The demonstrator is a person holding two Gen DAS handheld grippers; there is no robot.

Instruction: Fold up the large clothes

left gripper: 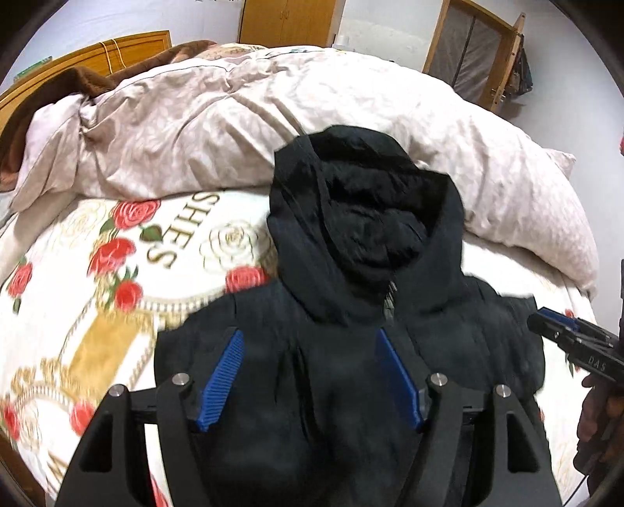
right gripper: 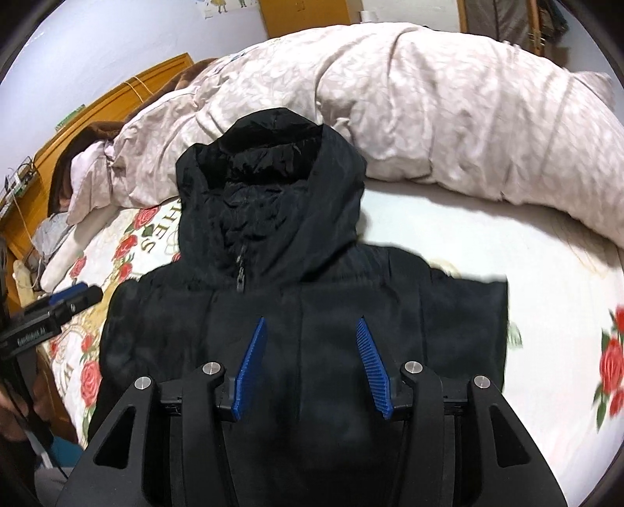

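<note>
both tools [left gripper: 310, 343] [right gripper: 312, 331] hover spread above the black jacket [right gripper: 304, 312].

- The jacket [right gripper: 304, 312] lies on the bed [right gripper: 487, 241], hood [right gripper: 269, 183] toward the far side.
- The quilt [right gripper: 448, 117] lies heaped on the bed behind the hood.
- The headboard [left gripper: 89, 58] stands at the bed's left end.
- The left gripper [left gripper: 312, 343] hangs above the jacket's left half, the right gripper [right gripper: 312, 331] above its middle.
- A wardrobe [left gripper: 288, 19] stands behind the bed.
</note>
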